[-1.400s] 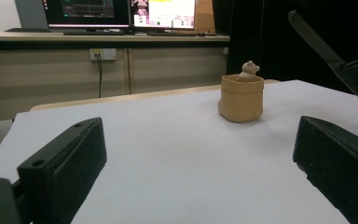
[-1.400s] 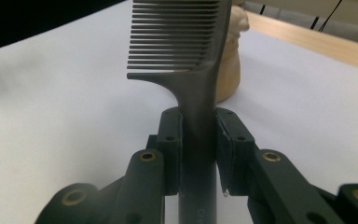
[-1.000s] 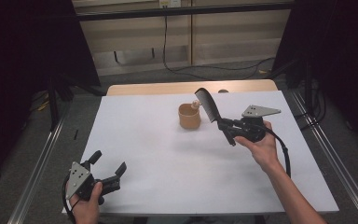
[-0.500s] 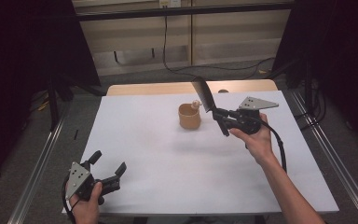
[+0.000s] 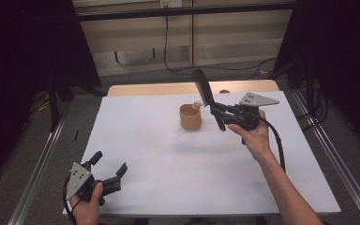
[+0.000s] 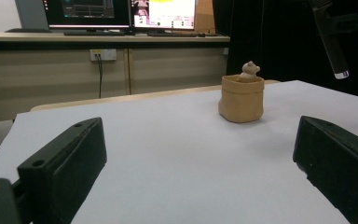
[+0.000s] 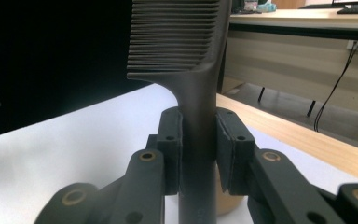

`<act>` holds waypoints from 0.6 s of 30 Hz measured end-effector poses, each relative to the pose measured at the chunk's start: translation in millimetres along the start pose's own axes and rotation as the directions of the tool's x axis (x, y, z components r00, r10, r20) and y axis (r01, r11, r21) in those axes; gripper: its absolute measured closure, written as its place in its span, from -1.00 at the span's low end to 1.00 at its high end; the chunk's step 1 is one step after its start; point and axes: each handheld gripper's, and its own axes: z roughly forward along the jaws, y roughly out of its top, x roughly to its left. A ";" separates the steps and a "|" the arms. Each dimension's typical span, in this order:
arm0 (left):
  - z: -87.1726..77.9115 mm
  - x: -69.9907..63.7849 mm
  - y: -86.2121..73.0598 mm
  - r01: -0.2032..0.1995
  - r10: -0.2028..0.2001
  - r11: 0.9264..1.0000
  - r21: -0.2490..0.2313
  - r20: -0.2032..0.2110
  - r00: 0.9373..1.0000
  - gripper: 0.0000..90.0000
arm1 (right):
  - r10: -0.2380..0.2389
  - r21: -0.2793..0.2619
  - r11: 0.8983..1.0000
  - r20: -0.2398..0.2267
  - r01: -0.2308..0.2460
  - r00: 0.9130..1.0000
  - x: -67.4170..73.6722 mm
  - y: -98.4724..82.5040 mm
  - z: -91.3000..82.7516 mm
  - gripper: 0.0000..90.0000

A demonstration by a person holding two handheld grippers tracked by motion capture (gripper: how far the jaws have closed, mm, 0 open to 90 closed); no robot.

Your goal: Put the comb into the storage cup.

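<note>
The right tongs (image 5: 217,114) are clamped on the handle of a black comb (image 5: 201,88), both pads pressed flat against the handle's sides, as the right gripper view makes plain (image 7: 199,154). In that view the comb (image 7: 186,51) rises straight up from between the pads, its fine teeth pointing left. From the high view the comb stands tilted, its toothed end up and away from the person, raised clear of the white tabletop (image 5: 168,178) and just to the right of a small tan pouch (image 5: 190,117). The pouch stands upright toward the far side of the tabletop, with a small tan bear figure (image 5: 196,104) poking out of its top. The left gripper view shows the pouch (image 6: 241,99) and the bear (image 6: 249,71) from low down, with the comb's handle tip (image 6: 331,42) hanging above and to the right of them, not touching.

The left tongs (image 5: 107,165) sit at the near left corner of the tabletop, held low in the person's left hand (image 5: 86,206). Their jaws stand wide apart with nothing between them, and in the left gripper view bare white surface lies between the two black pads (image 6: 70,168). They are well apart from the pouch and from the comb
</note>
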 end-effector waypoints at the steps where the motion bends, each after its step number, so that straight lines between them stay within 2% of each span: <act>1: 0.0 0.0 -0.1 0.002 -0.002 1.000 0.001 0.001 1.000 -0.94 | -0.002 -0.003 1.000 -0.002 0.002 1.000 -0.3 0.8 0.9 0.62; 8: 0.6 -0.5 -0.4 0.005 -0.005 1.000 0.002 0.007 1.000 -0.94 | -0.003 -0.039 0.999 -0.016 0.002 1.000 -0.4 9.7 8.0 0.62; 18: 1.1 -0.6 -0.5 0.013 -0.013 1.000 -0.002 0.009 1.000 -0.94 | -0.005 -0.055 0.998 -0.033 0.003 0.999 -0.4 19.7 21.8 0.62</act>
